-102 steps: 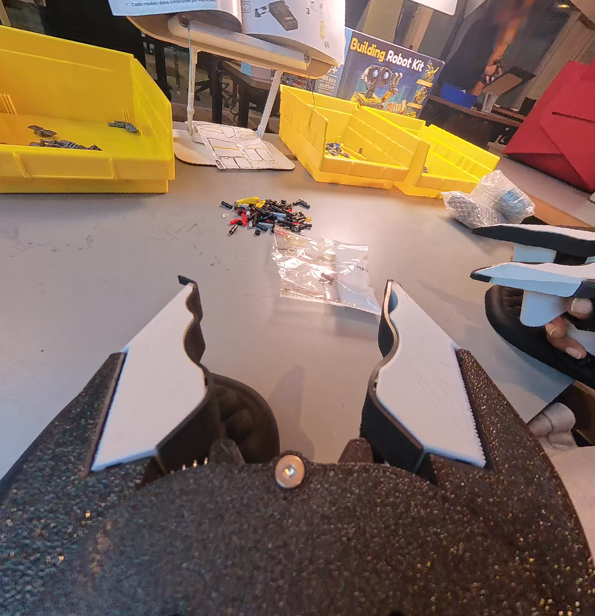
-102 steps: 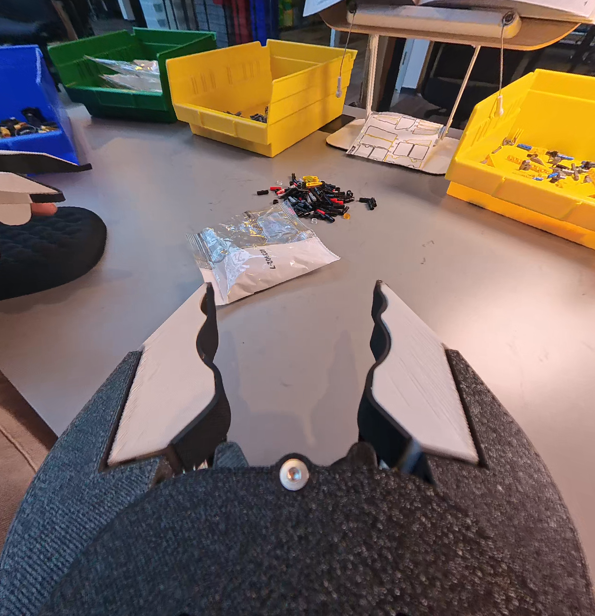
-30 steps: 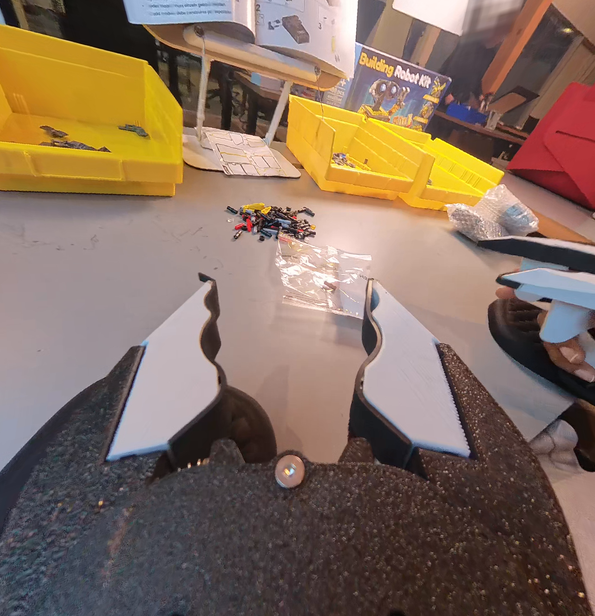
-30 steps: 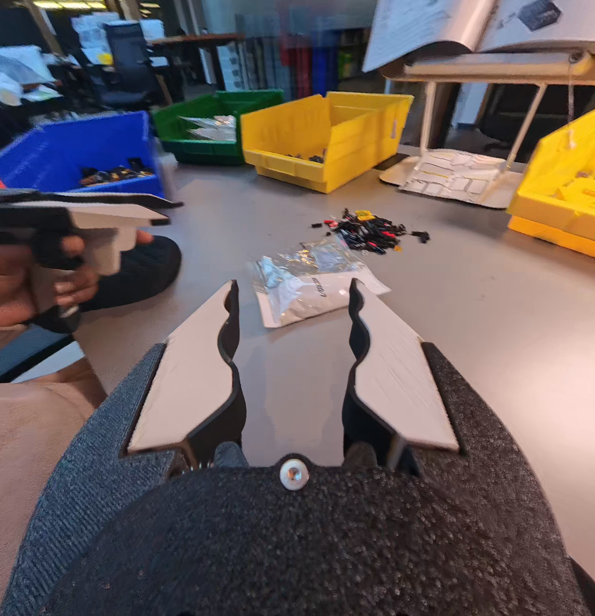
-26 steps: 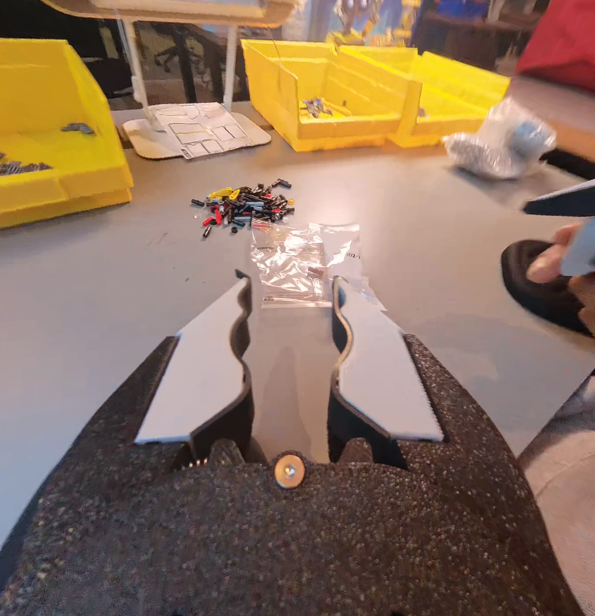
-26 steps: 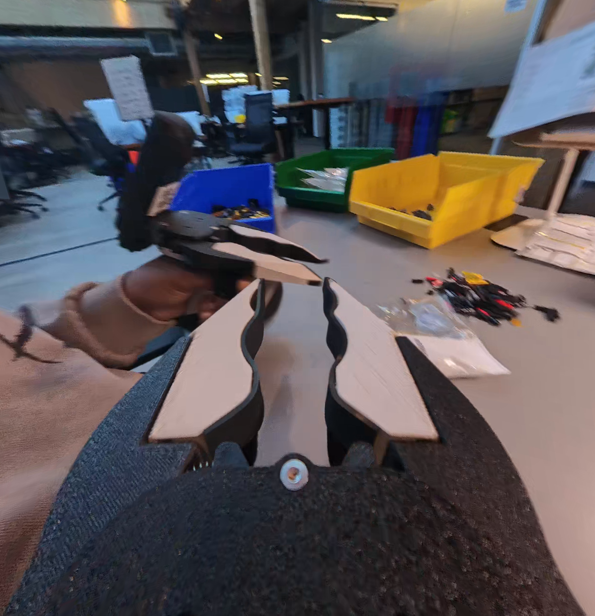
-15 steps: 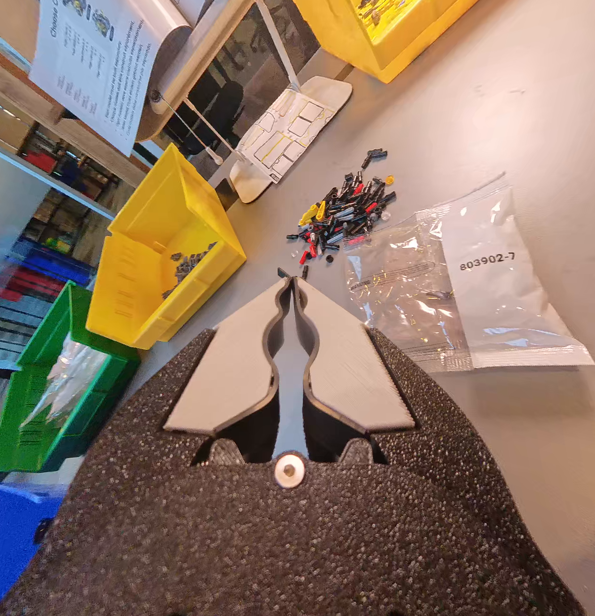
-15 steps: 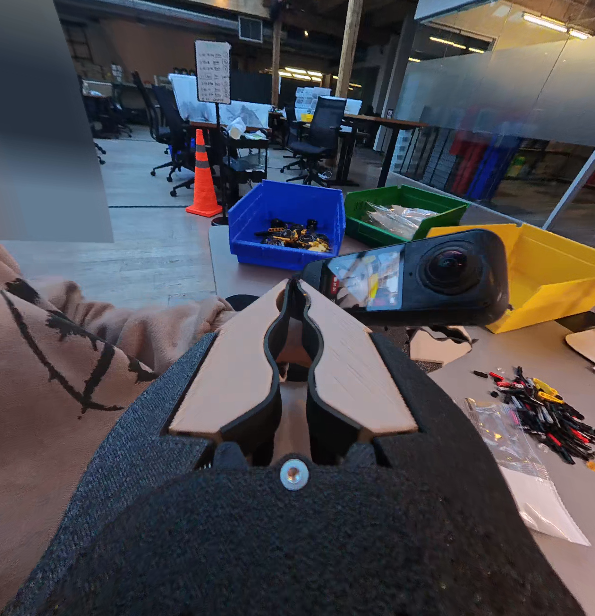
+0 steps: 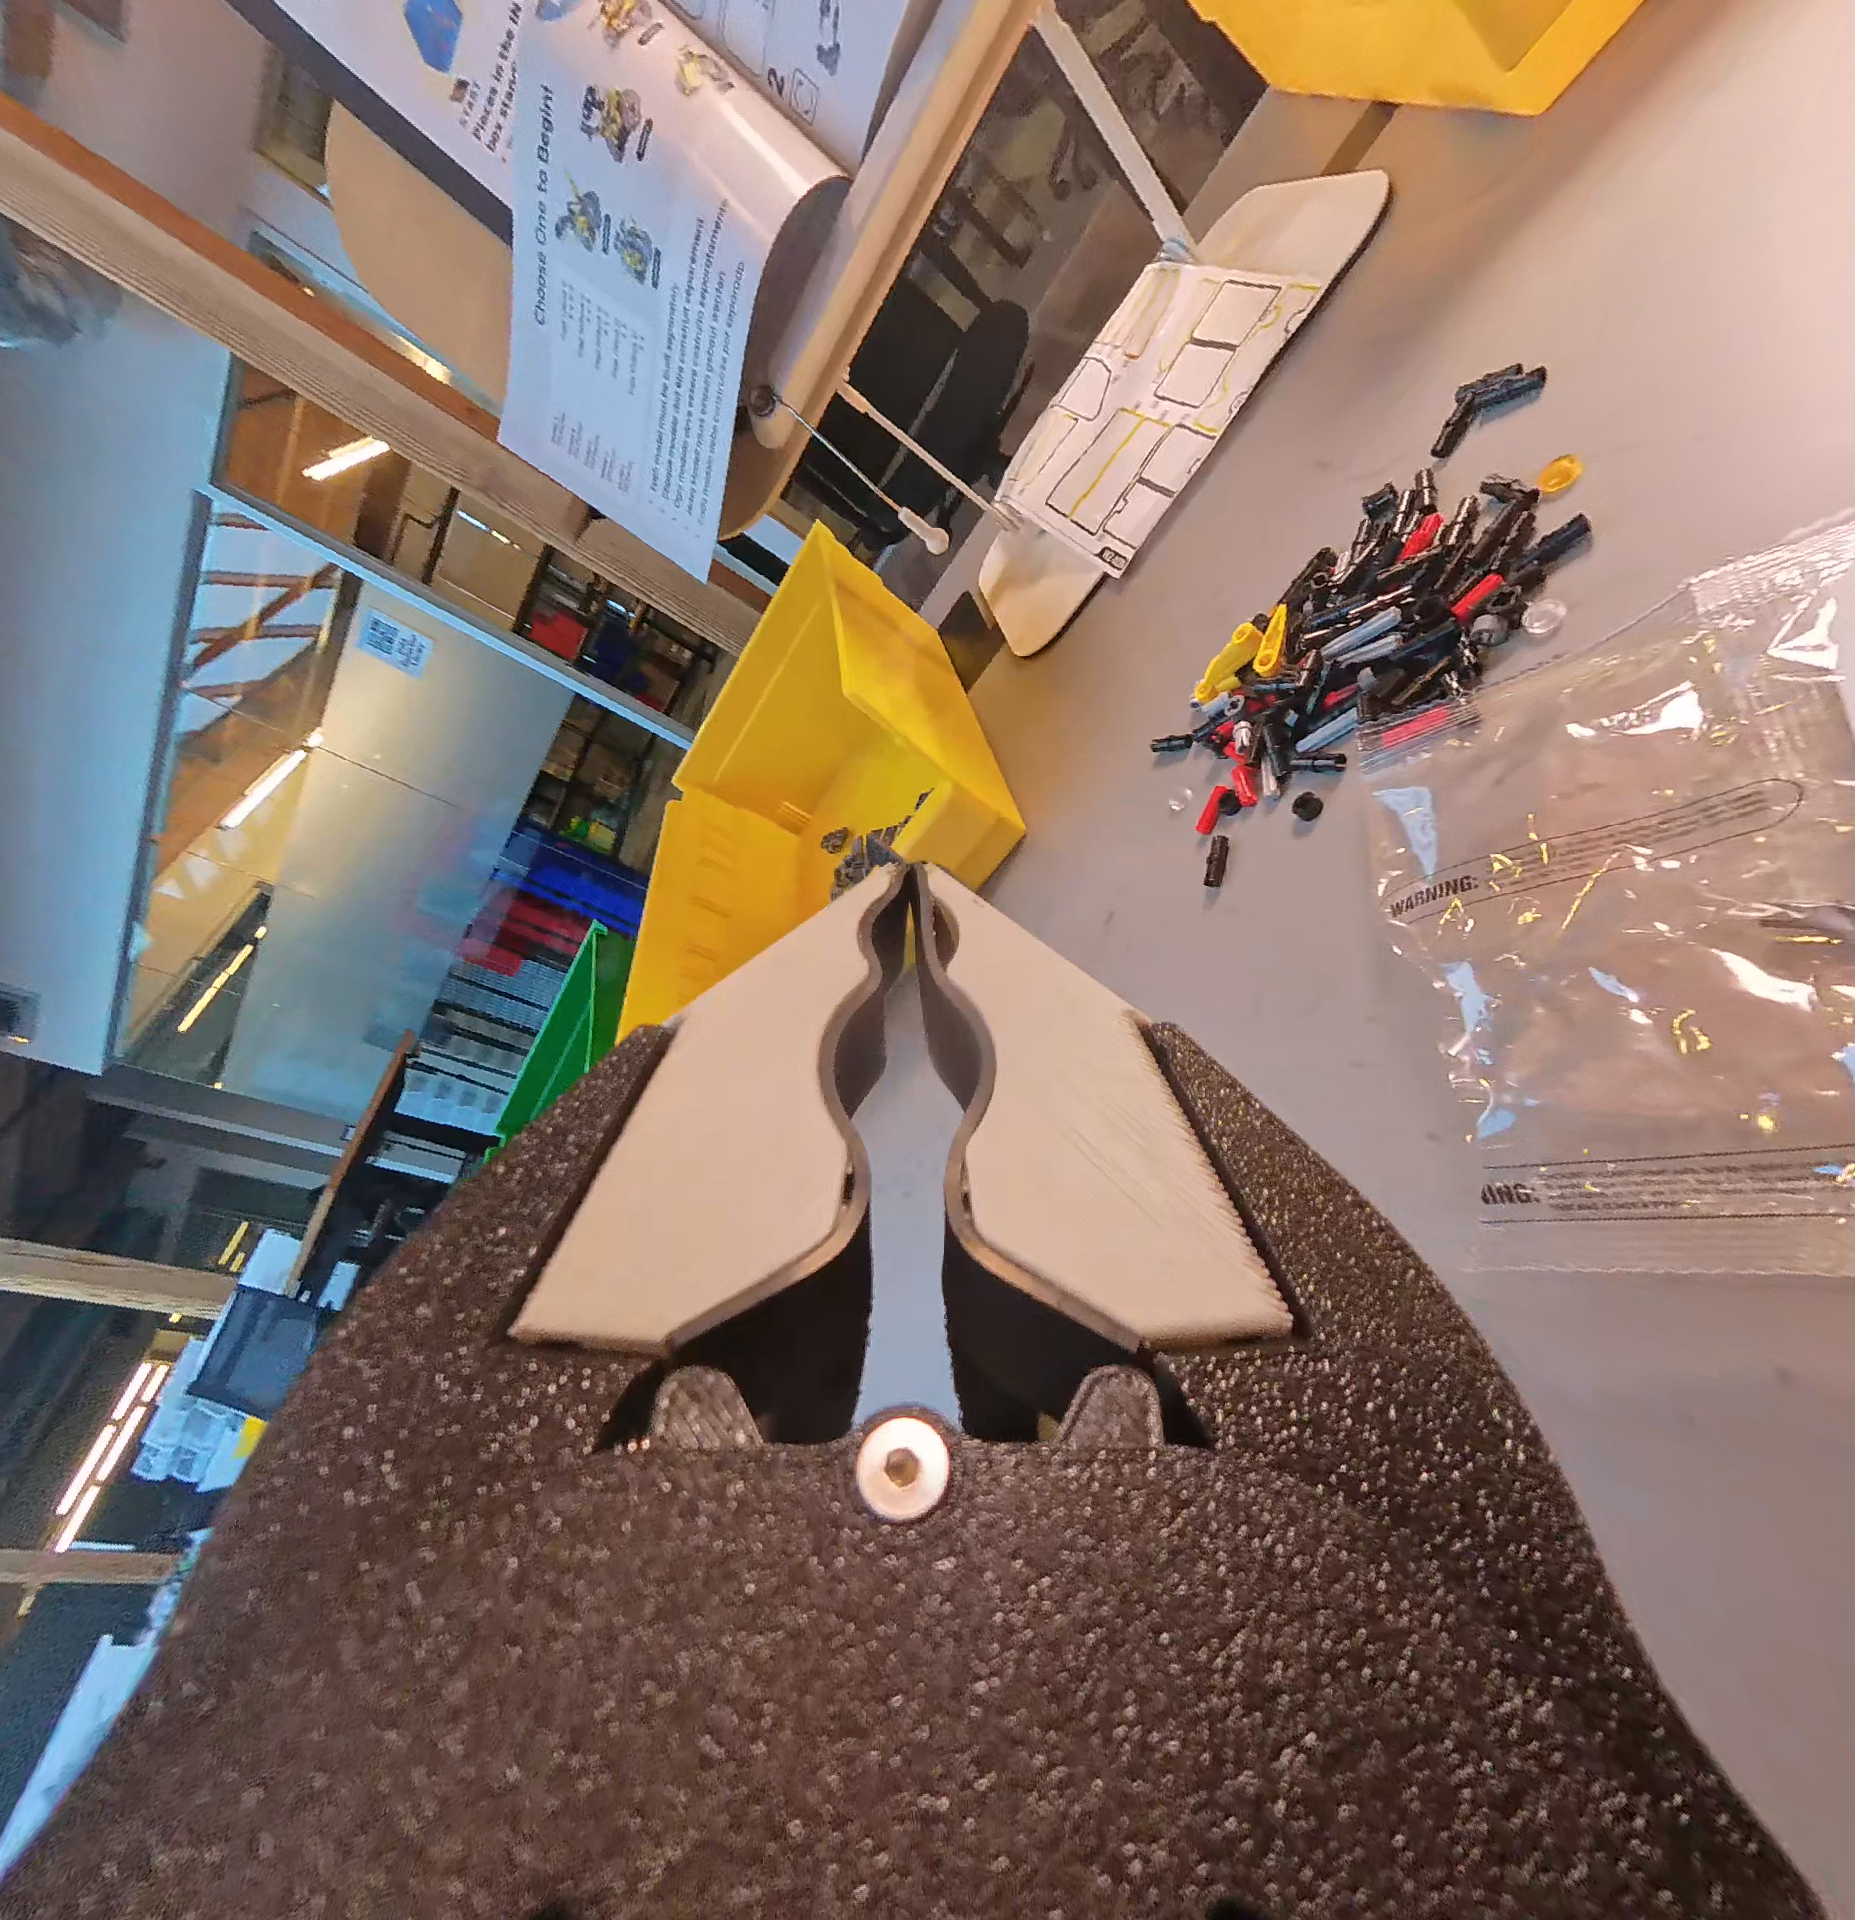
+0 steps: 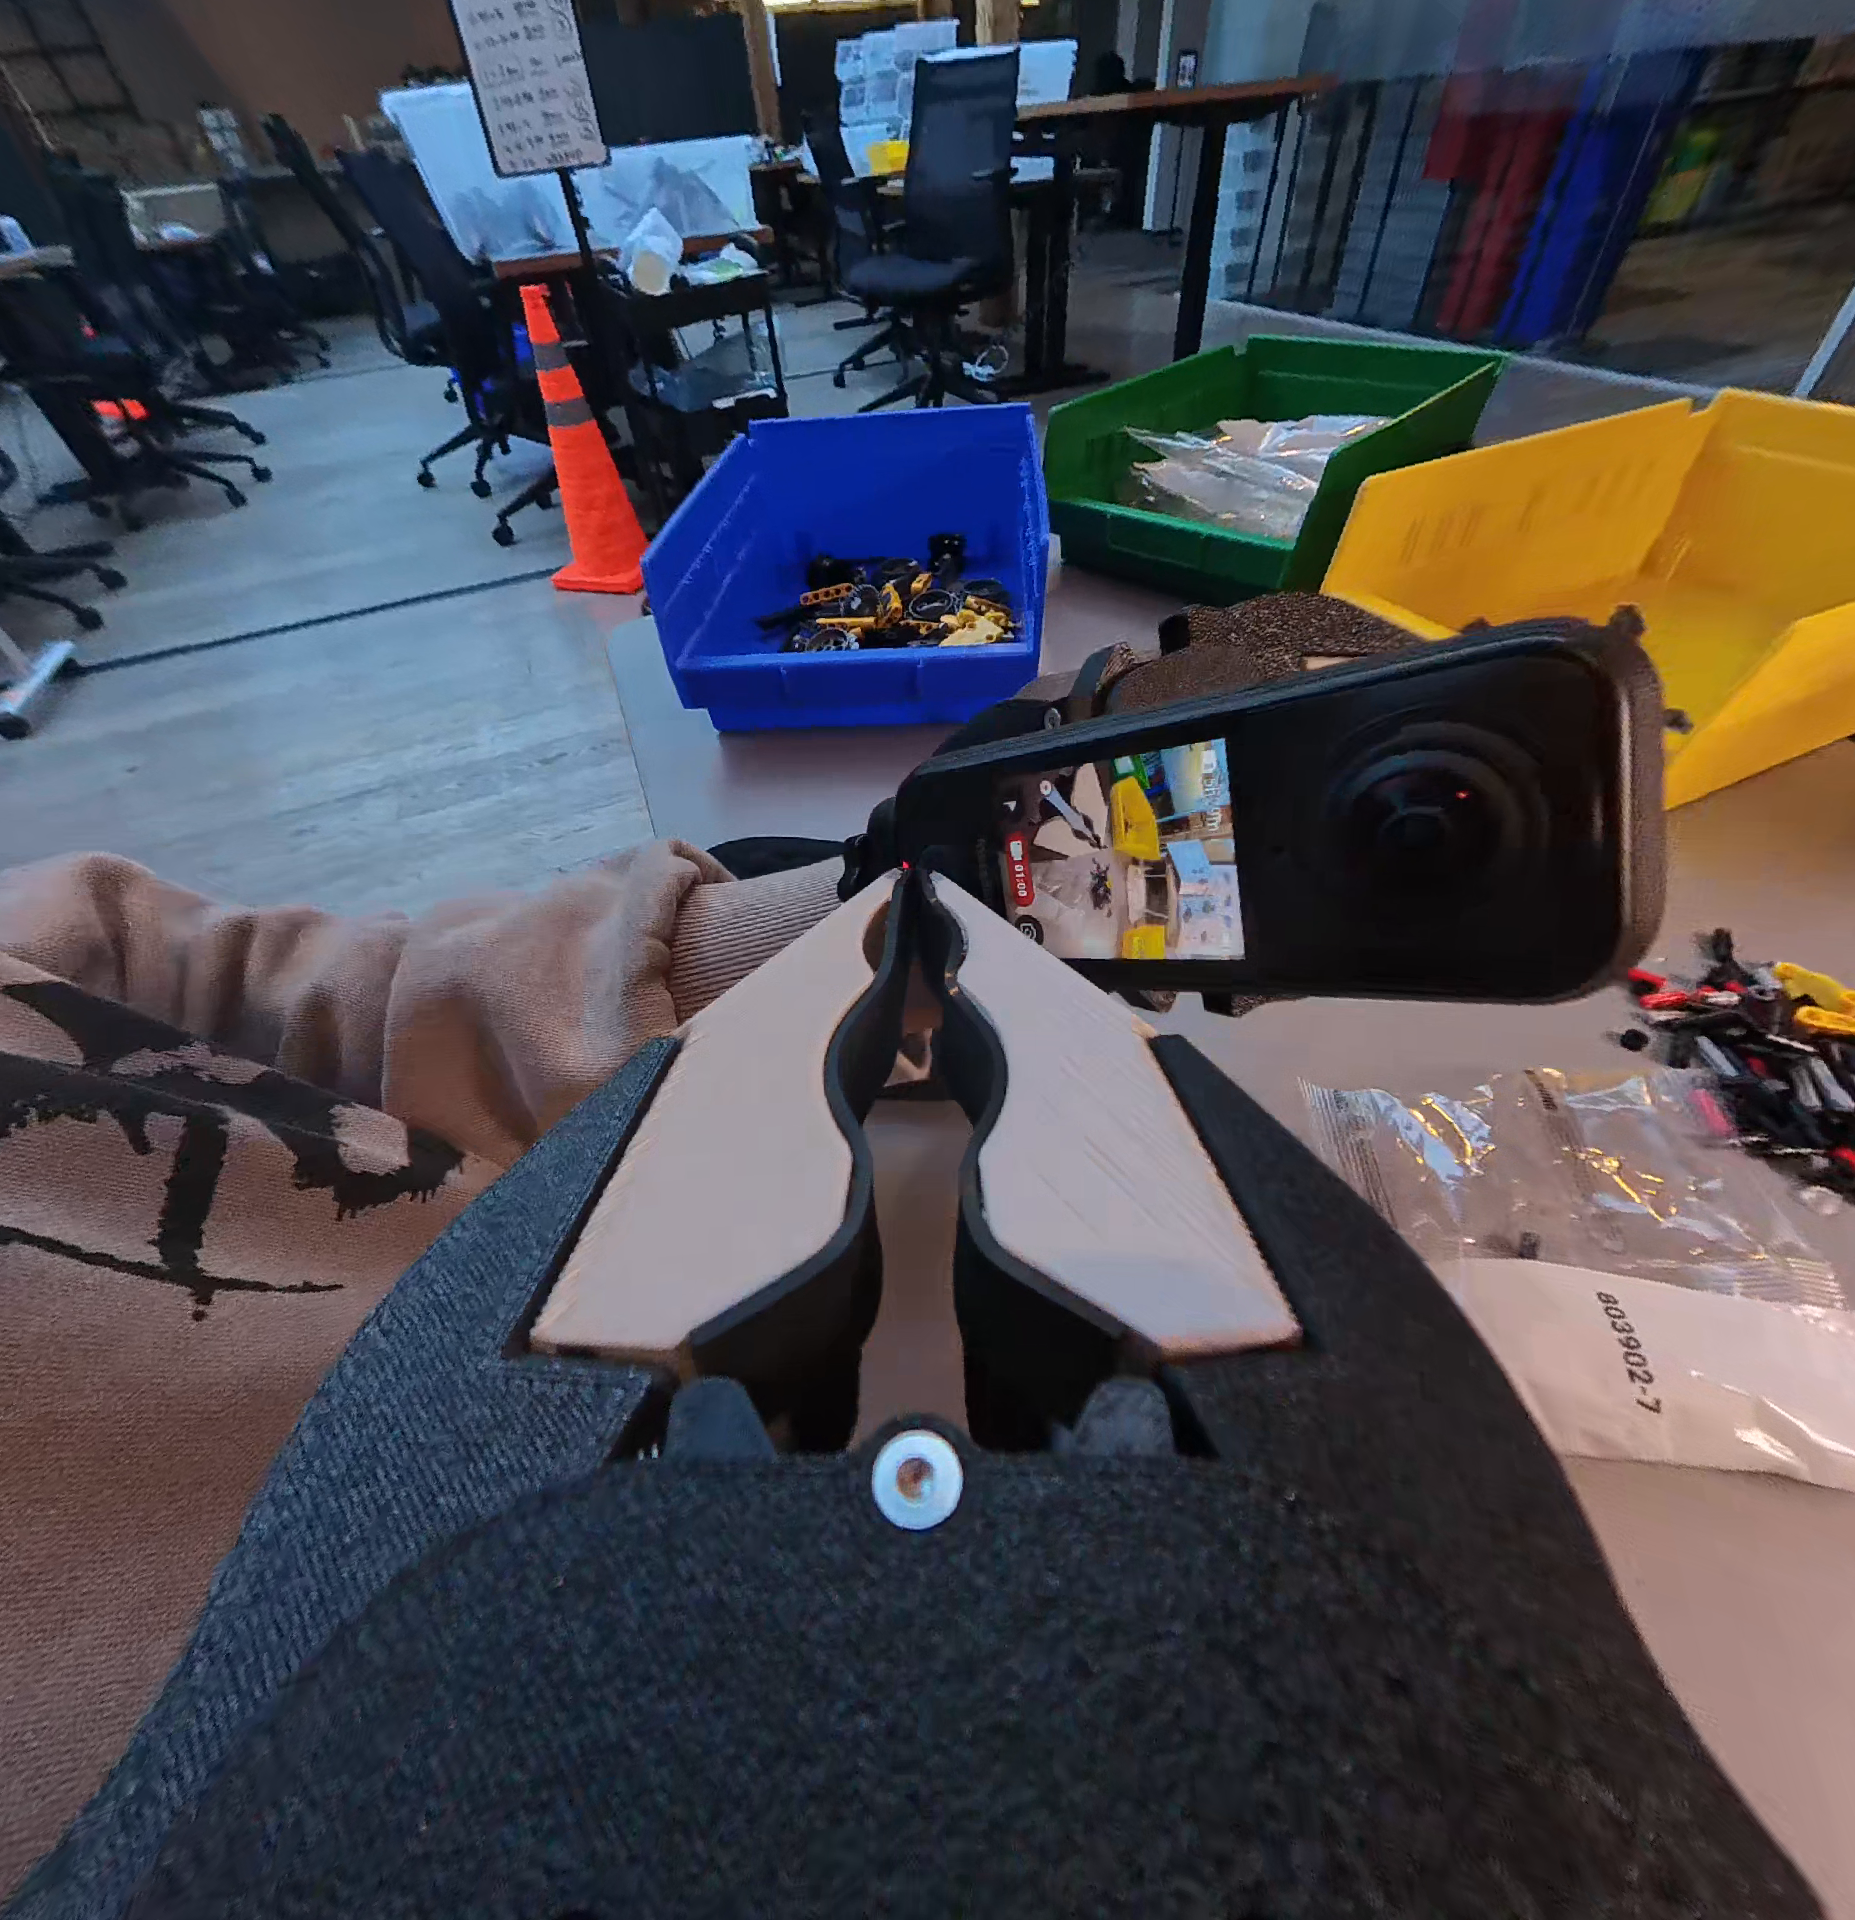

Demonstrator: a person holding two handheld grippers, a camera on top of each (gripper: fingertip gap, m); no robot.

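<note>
My left gripper (image 9: 910, 871) is shut and empty, rolled on its side above the grey table (image 9: 1318, 1455). A clear plastic bag (image 9: 1650, 997) lies to its right, with a pile of small black, red and yellow parts (image 9: 1380, 634) beyond. My right gripper (image 10: 907, 873) is shut and empty, its tips right at the black camera (image 10: 1318, 821) mounted on the left gripper. The bag (image 10: 1588, 1226) and the parts pile (image 10: 1785, 1049) also show to the right in the right wrist view. A tan sleeve (image 10: 331, 997) lies left of the right gripper.
A yellow bin (image 9: 829, 769) stands ahead of the left gripper, a booklet on a stand (image 9: 694, 208) above it. In the right wrist view a blue bin (image 10: 850, 571), a green bin (image 10: 1255, 457) and a yellow bin (image 10: 1650, 561) line the table's far side. Office chairs and an orange cone (image 10: 580, 457) stand beyond.
Both grippers went from wide open to shut. The left gripper rolled onto its side and swung left. The right gripper turned left until its tips met the left gripper's camera.
</note>
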